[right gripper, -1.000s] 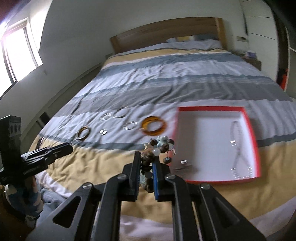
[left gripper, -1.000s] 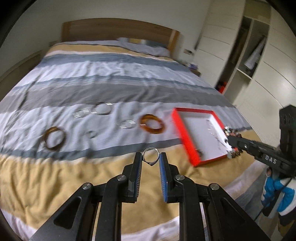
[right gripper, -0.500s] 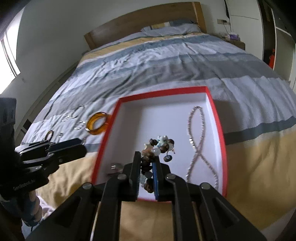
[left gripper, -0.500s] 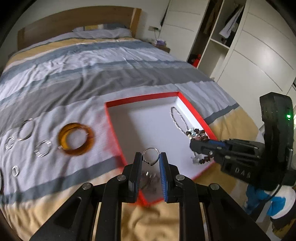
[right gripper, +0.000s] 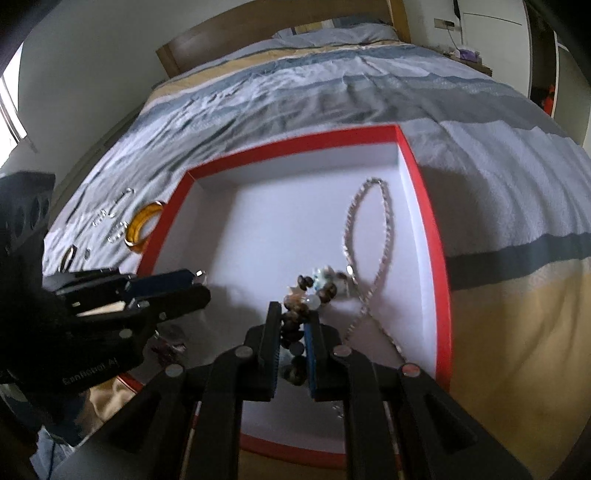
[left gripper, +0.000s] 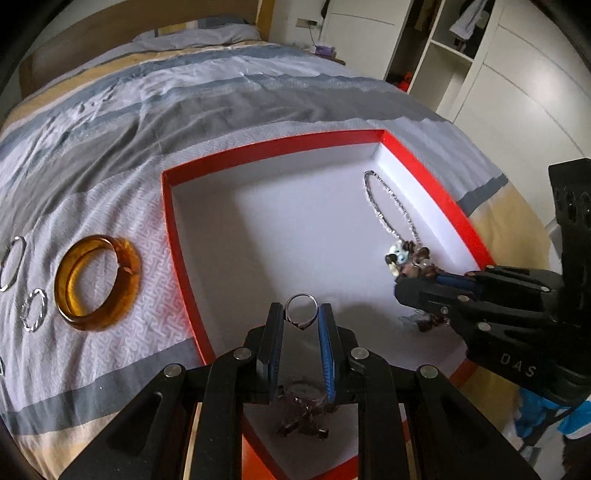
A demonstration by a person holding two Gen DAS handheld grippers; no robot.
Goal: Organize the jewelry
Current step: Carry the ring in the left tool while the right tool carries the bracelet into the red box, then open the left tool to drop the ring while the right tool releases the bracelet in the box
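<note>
A red-rimmed box [left gripper: 177, 229] with a white floor lies on the striped bed; it also shows in the right wrist view [right gripper: 439, 258]. My left gripper [left gripper: 301, 314] is shut on a silver ring [left gripper: 301, 301] and holds it over the box's near part. My right gripper [right gripper: 293, 325] is shut on a beaded bracelet [right gripper: 319, 284] of brown and pale beads, low over the box floor. A silver chain [left gripper: 388, 210] lies in the box at the right. A small dark jewelry piece [left gripper: 301, 424] lies in the box's near corner.
An amber bangle [left gripper: 98, 282] lies on the bedspread left of the box, with several thin silver rings [left gripper: 33, 308] further left. White wardrobes [left gripper: 498, 74] stand to the right of the bed. The wooden headboard [right gripper: 280, 33] is at the far end.
Both grippers have moved in from the bed's front edge to over the box and come lower, each still holding its piece. The box now fills the middle of both views.
</note>
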